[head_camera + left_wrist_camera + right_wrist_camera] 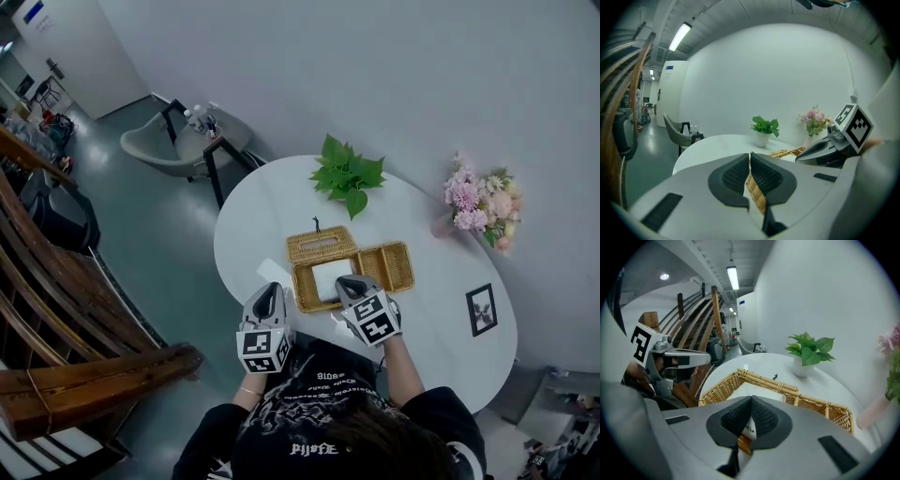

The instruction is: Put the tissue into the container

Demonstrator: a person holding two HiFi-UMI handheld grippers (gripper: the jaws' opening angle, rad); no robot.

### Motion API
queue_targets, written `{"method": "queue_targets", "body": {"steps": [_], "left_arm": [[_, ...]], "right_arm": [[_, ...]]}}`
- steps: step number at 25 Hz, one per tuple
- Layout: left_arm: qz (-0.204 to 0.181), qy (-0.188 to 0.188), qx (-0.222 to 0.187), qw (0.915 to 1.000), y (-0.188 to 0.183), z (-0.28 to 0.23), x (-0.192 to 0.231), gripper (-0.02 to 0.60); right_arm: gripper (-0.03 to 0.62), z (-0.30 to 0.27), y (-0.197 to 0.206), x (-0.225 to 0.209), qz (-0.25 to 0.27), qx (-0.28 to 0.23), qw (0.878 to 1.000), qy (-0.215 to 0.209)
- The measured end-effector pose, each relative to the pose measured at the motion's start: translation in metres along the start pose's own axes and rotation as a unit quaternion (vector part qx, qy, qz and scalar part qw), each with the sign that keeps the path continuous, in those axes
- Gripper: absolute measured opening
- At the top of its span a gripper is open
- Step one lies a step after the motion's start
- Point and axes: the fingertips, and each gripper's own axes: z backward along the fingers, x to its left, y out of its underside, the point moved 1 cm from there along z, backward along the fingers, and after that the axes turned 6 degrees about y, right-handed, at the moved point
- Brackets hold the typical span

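1. The tissue lies in the left compartment of the wicker container. I judge the step in hand to be the release: settle the pack flat, then part the jaws slowly so it is not dragged out again.
2. The right gripper has its jaws almost together, pinching the tissue's printed edge (only a corner shows between them).
3. The left gripper has its jaws together on nothing, at the bench edge beside the container.
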Motion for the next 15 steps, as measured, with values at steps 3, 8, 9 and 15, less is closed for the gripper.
{"method": "queue_targets", "body": {"steps": [3,8,9,15], "left_arm": [[0.001,0.001,-0.001,1.0000,0.002,0.001,-0.001,0.031],[-0.009,0.022,0.005,0.9997,0.005,-0.003,-0.012,0.031],[-0.012,0.027,0.007,0.9995,0.006,-0.004,-0.015,0.031],[-0.014,0.032,0.006,0.9994,0.006,-0.006,-0.014,0.031]], "right_arm": [[0.023,-0.004,0.003,0.001,0.001,0.012,1.000,0.003],[0.023,-0.010,0.007,-0.001,0.011,0.028,0.999,0.013],[0.023,-0.012,0.008,-0.001,0.017,0.033,0.999,0.017],[0.023,-0.018,0.014,0.002,0.043,0.055,0.997,0.034]]}}
